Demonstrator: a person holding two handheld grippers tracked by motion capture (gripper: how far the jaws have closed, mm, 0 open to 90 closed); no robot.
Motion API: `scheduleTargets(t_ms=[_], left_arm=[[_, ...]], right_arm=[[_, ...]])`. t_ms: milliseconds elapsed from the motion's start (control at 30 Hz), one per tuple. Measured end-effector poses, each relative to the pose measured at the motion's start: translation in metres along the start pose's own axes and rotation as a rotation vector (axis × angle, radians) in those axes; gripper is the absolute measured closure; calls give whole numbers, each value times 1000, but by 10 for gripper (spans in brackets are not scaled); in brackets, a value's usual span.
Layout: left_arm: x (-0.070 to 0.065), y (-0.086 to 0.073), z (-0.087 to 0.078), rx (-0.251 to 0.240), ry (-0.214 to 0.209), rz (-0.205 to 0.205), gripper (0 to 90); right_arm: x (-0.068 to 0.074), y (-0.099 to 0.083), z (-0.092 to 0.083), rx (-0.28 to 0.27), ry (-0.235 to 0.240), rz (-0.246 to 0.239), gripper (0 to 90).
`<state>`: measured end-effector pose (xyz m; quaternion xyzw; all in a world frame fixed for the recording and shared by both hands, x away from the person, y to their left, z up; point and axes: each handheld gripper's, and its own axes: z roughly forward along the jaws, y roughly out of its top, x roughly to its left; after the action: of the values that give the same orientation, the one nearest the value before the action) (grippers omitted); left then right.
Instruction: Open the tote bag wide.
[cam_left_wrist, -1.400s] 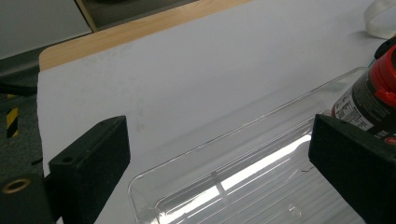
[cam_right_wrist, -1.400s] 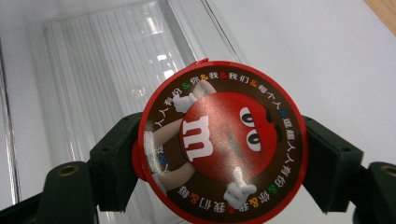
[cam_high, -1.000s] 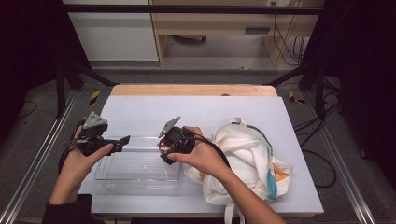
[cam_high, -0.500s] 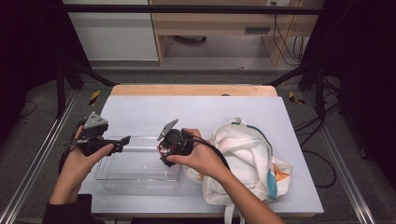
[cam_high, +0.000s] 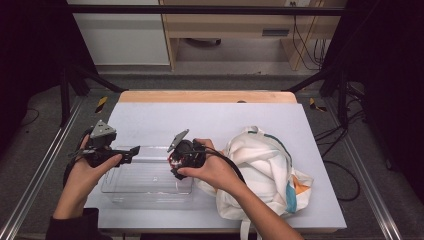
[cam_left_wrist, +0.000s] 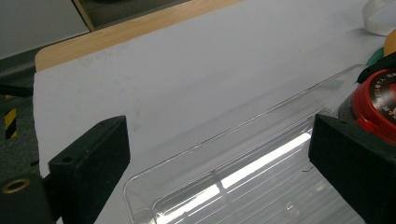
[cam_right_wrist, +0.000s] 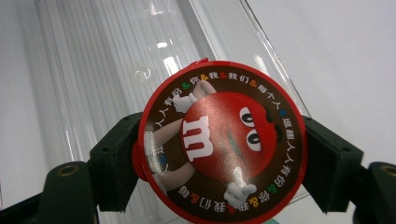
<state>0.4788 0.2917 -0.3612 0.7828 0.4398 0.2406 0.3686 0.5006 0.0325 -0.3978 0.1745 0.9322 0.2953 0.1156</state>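
A round candy tub with a red lid (cam_right_wrist: 222, 144), printed with a red cartoon candy figure, sits between the jaws of my right gripper (cam_right_wrist: 219, 161), which is shut on its sides. It hangs over the right end of a clear plastic tray (cam_high: 145, 186) on the white table. From the left gripper view the tub's red lid (cam_left_wrist: 379, 106) shows at the tray's far end. My left gripper (cam_high: 128, 154) stands open at the tray's left end, with its jaws wide apart and nothing between them beyond the tray's rim (cam_left_wrist: 233, 140) below.
A white cloth backpack (cam_high: 267, 167) with teal and orange trim lies on the table just right of the tray, under my right forearm. The white tabletop (cam_high: 210, 117) stretches bare behind the tray to a wooden back edge. Metal rails run along both sides.
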Motion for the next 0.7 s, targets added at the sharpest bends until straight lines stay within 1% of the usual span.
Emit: scheduleTargets(t_ms=[133,233,433,567,700], left_arm=[[0,0,0,4,0,0,54],[-1,0,0,2,-2,3,54],[0,0,1,0,-1,1,54],[0,0,1,0,-2,2,54],[-1,0,1,2,-3,3,54]], right_arm=[[2,0,-1,-3,-3,-11,242],[1,0,0,5,-3,-16,241],[2,-1,4,16,-1,-9,241],[2,-3,5,20,1,-15,242],[2,-4,6,28,4,-11,241]])
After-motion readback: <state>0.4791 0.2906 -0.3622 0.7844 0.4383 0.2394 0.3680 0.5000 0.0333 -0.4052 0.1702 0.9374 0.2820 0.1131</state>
